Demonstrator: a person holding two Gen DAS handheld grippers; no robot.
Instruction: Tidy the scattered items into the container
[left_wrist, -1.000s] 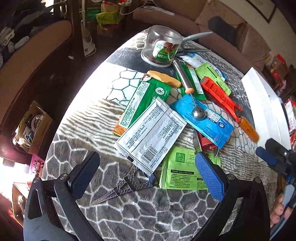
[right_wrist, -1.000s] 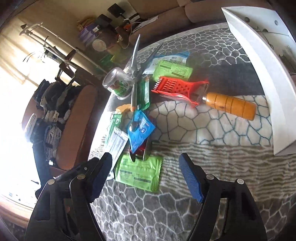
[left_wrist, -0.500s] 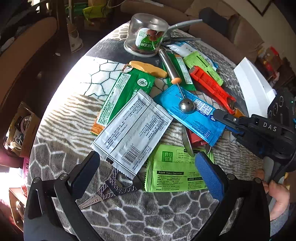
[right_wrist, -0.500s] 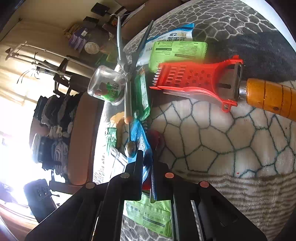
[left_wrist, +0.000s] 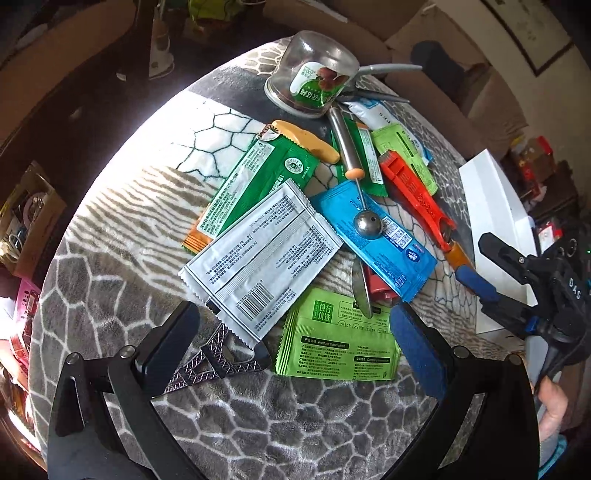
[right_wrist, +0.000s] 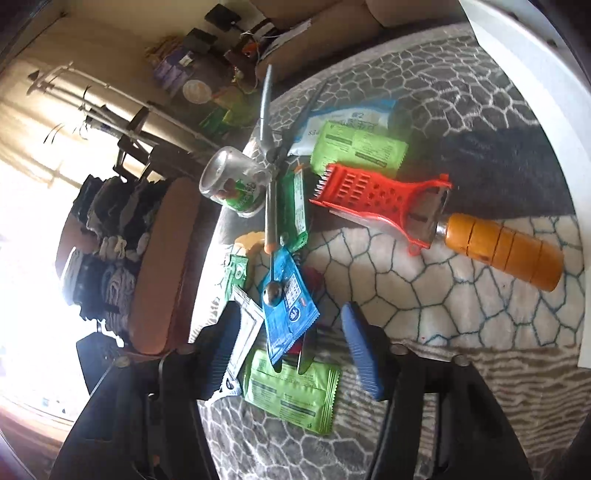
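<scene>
Right tool (right_wrist: 288, 350) reopening after a brief snap shut, empty, now nearer blue packet (right_wrist: 286, 306); left tool (left_wrist: 295, 339) open, empty; nothing boxed.

On the light-green packet (left_wrist: 338, 338) nearest your left gripper you can read "Product Description" beneath large Chinese characters, and the silver sachet (left_wrist: 262, 258) beside it carries a barcode with digits too small to make out. The black body of your right gripper (left_wrist: 570, 288) shows the letters "DAS". The clear jar's green label (left_wrist: 314, 86) and the blue packet (left_wrist: 376, 236) bear print you cannot read.
</scene>
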